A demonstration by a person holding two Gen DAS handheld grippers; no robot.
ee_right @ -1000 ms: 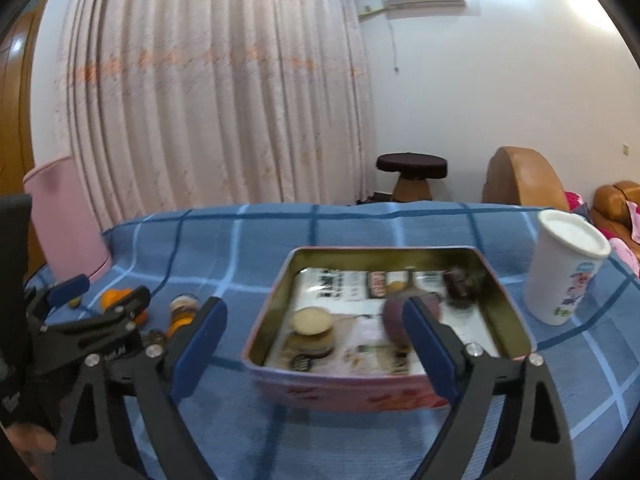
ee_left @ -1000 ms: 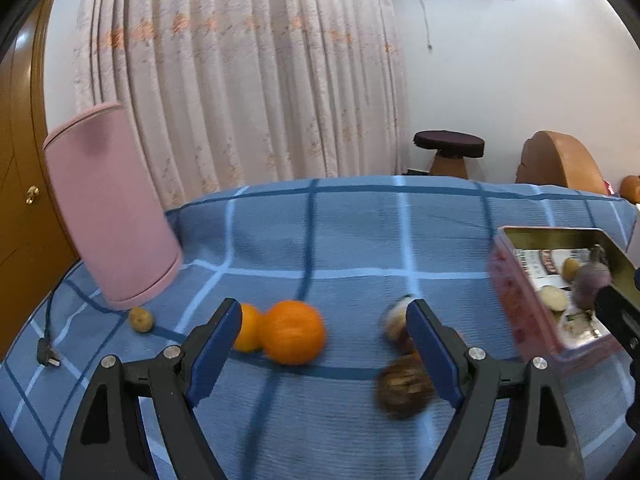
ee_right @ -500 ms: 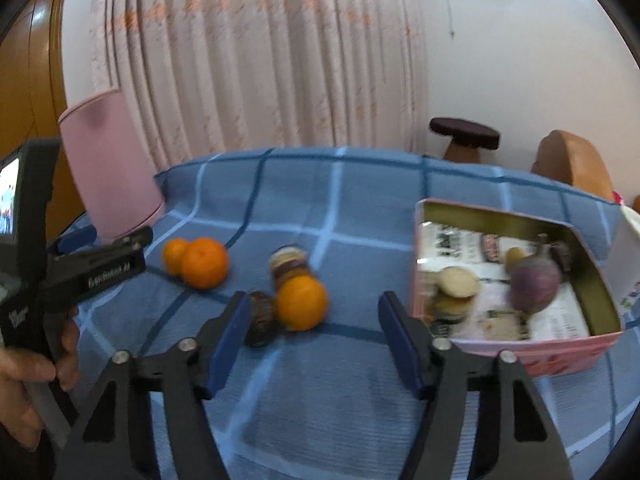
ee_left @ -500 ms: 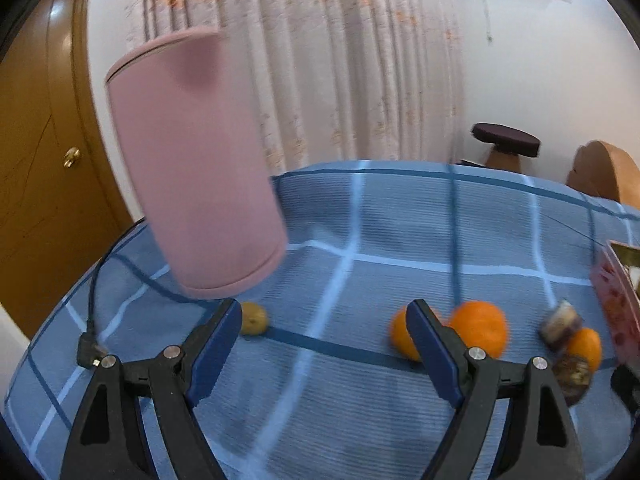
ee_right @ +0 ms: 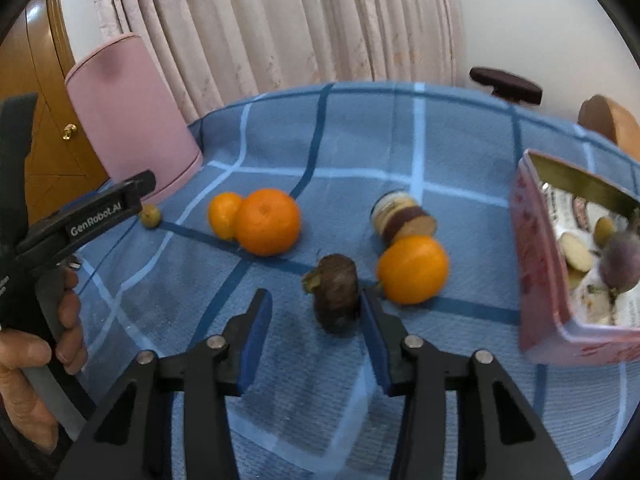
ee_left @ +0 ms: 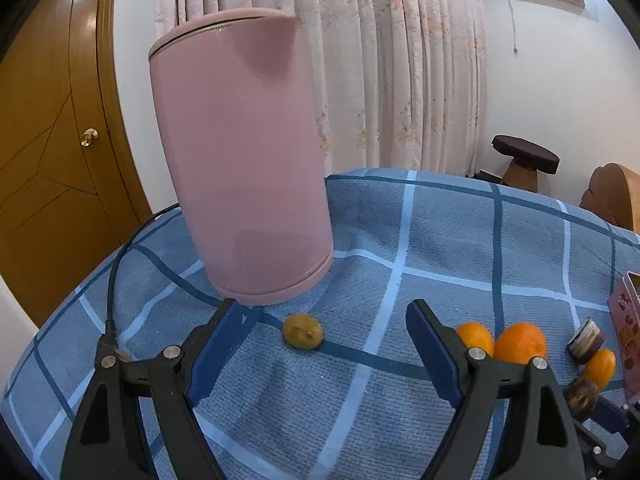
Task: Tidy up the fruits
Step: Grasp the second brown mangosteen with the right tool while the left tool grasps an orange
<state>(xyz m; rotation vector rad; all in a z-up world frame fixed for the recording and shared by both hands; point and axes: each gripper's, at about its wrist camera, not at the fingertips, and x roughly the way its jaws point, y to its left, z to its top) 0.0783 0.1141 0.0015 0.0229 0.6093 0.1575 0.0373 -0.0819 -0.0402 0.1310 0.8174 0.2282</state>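
Note:
In the left wrist view my left gripper [ee_left: 322, 318] stands open, with a small yellow-brown fruit [ee_left: 303, 331] on the cloth just ahead between its fingers, untouched. Two oranges [ee_left: 520, 342] lie to its right. In the right wrist view the right gripper [ee_right: 316, 306] is low over the cloth and its jaws are closing. A dark brown fruit [ee_right: 336, 296] sits between them against the right finger [ee_right: 374, 320], while the left finger stays apart from it. An orange [ee_right: 412, 270] and a cut purple-and-cream piece [ee_right: 402, 218] lie just beyond.
A tall pink container [ee_left: 240, 160] stands close behind the small fruit, with a black cable [ee_left: 114, 280] at its left. A pink tin [ee_right: 540, 264] holding fruit pieces sits at the right. The blue checked cloth [ee_right: 360, 140] covers the table. A hand [ee_right: 36, 364] grips the left tool.
The left gripper swung left from the oranges to the small fruit by the pink container. The right gripper swung left and down from the tin to the brown fruit, and its jaws narrowed.

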